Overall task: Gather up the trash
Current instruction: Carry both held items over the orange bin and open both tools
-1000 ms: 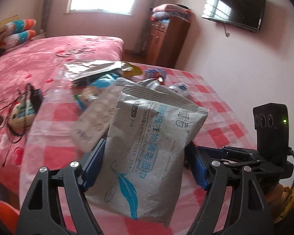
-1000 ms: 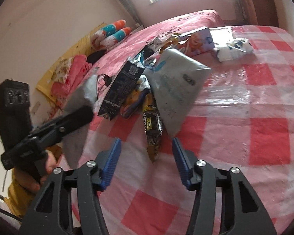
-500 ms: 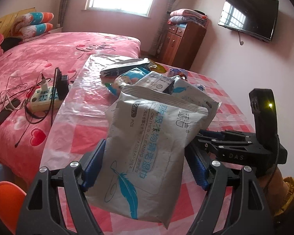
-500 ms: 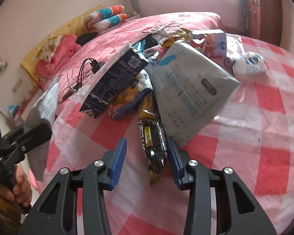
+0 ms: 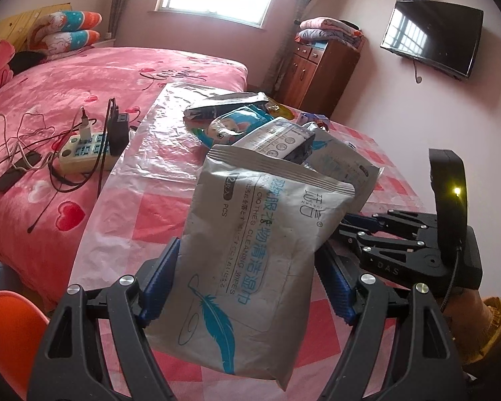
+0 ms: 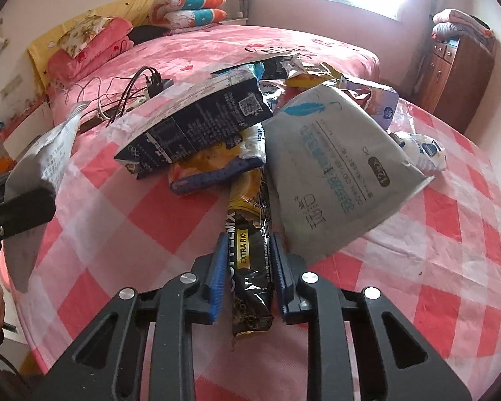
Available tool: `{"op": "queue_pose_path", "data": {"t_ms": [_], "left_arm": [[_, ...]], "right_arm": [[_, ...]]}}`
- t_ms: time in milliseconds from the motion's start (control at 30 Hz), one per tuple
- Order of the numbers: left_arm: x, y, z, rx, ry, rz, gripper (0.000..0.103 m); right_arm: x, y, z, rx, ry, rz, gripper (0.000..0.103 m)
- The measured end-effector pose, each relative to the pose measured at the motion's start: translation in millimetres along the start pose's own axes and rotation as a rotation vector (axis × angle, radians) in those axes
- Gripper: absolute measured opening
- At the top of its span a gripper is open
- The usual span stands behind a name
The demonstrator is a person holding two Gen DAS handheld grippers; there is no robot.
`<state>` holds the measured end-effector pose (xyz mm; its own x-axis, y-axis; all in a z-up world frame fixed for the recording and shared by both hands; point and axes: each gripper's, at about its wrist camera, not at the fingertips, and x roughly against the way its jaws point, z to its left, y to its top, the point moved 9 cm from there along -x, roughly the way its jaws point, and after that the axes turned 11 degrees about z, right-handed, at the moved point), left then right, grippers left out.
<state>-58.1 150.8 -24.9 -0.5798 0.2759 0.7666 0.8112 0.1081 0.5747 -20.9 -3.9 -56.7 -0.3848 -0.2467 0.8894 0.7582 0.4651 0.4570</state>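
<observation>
**Both tongs loaded, pile still waiting**

The counter point(image 6: 451, 267), under its red-check cloth and clear plastic, carries the trash in one loose heap at its middle, so each piece can be reached from the near edge. The grey pouch point(image 6: 334, 180) leans across the heap and the black bag point(image 6: 197, 123) tilts on top of it; both are propped only by what lies beneath and will likely shift when a lower piece goes.

The left tongs point(image 5: 247, 284) stand wide because they grip the wipes pack point(image 5: 254, 254) across its broad body, lifted clear of the cloth.

The right tongs point(image 6: 247, 267) have just been closing, now narrow, on the near end of the coffee sachet point(image 6: 250, 254), whose far end is still tucked under the heap.
</observation>
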Motion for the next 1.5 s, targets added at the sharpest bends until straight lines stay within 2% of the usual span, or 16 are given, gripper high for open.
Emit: {"op": "queue_pose_path", "data": {"t_ms": [267, 567, 733, 900, 1233, 1500], "left_arm": [[8, -6, 3, 0.012, -0.004, -0.008, 0.078], [18, -18, 5, 0.022, -0.010, -0.020, 0.078], [24, -23, 3, 0.020, -0.015, -0.025, 0.078], [31, -27, 2, 0.020, -0.019, -0.038, 0.078], [65, -37, 38, 0.082, 0.035, -0.086, 0.078], [100, -68, 112, 0.214, 0.167, -0.105, 0.079]], "right_arm": [[21, -20, -4, -0.077, 0.016, -0.037, 0.019], [50, -48, -8, -0.139, -0.002, -0.077, 0.018], [68, -56, -9, -0.157, -0.008, -0.106, 0.018], [85, -52, 3, -0.146, 0.031, -0.131, 0.018], [108, -15, 78, -0.002, 0.172, -0.164, 0.018], [105, 19, 175, 0.158, 0.363, -0.129, 0.018]]}}
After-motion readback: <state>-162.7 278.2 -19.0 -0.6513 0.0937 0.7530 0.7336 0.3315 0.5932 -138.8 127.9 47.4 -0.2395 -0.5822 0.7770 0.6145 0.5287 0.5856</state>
